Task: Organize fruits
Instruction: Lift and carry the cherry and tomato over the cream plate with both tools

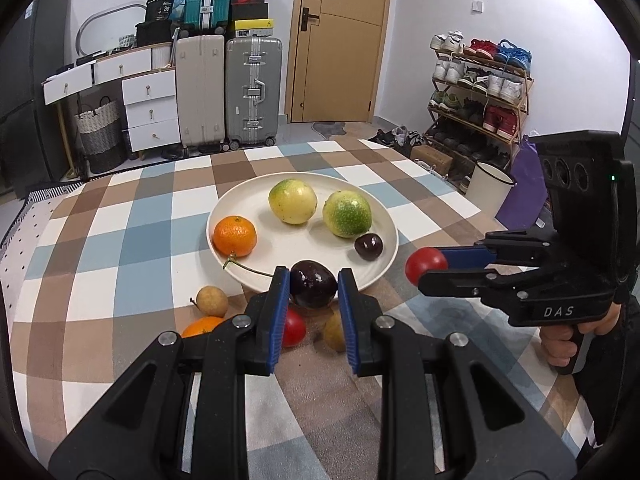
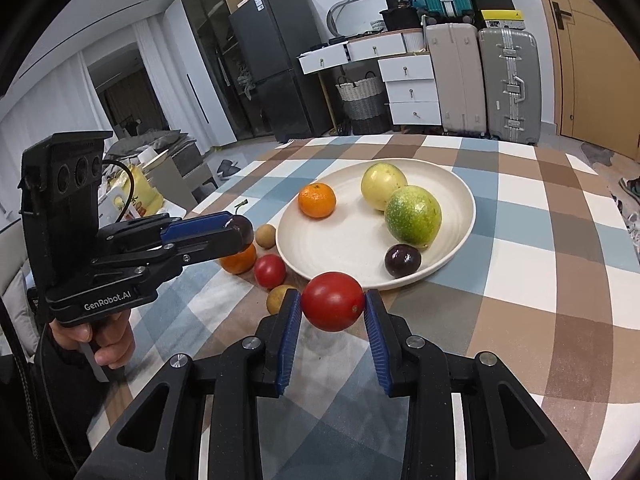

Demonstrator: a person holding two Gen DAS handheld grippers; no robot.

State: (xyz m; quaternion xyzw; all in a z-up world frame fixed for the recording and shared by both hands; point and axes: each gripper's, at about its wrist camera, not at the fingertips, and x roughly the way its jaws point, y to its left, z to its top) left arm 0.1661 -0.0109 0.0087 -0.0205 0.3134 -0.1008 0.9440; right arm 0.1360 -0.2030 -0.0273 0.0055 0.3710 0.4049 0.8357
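Observation:
In the left wrist view my left gripper [image 1: 313, 280] is shut on a dark cherry [image 1: 313, 286] with a long stem, held just above the near rim of the white plate [image 1: 280, 248]. My right gripper [image 2: 333, 300] is shut on a red tomato [image 2: 333, 301], raised over the table beside the plate [image 2: 344, 240]. On the plate lie a tangerine [image 1: 234, 236], two yellow-green fruits [image 1: 293, 201] [image 1: 347, 213] and a second dark cherry [image 1: 368, 246]. On the cloth in front of the plate sit another tangerine [image 2: 239, 261], a red tomato [image 2: 269, 271] and two brown longans [image 2: 266, 235] [image 2: 279, 298].
The table has a checked cloth [image 1: 120, 240] in blue, brown and white. A hand [image 2: 102, 340] grips the left gripper's handle. Beyond the table stand suitcases [image 1: 252, 92], white drawers [image 1: 150, 108], a shoe rack [image 1: 480, 92] and a door [image 1: 340, 40].

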